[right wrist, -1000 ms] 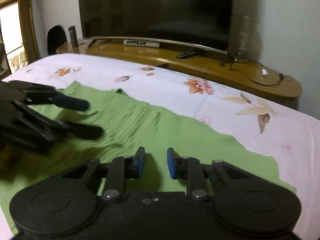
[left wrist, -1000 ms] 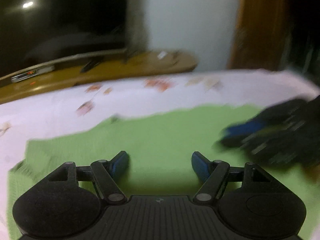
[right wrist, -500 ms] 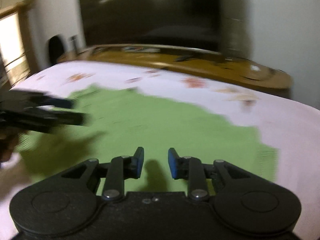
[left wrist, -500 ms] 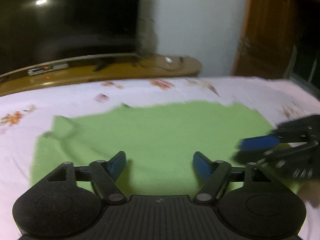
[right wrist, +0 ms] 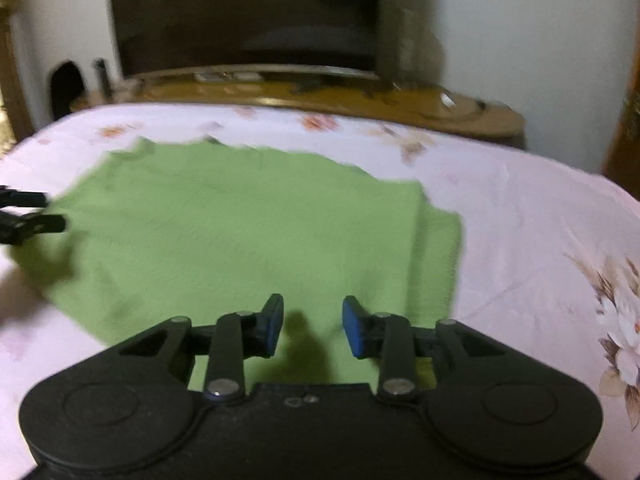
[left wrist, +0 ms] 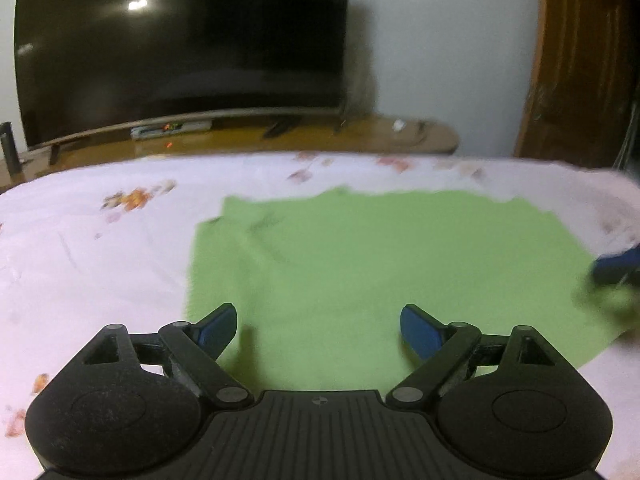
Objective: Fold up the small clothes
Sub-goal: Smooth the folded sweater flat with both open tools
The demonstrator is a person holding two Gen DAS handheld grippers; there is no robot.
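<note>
A green knitted garment lies spread flat on the pale floral bed sheet; it also shows in the right wrist view. My left gripper is wide open and empty above the garment's near edge. My right gripper is open and empty above the garment's near right part. The right gripper's blurred fingers show at the right edge of the left wrist view. The left gripper's fingers show at the left edge of the right wrist view.
A large dark TV stands on a low wooden stand behind the bed. A wooden door is at the right. A dark cylinder stands at the stand's left end.
Both grippers pulled back from the garment and apart toward its sides. The right gripper's jaws opened wider. The garment lies flatter and shows in full.
</note>
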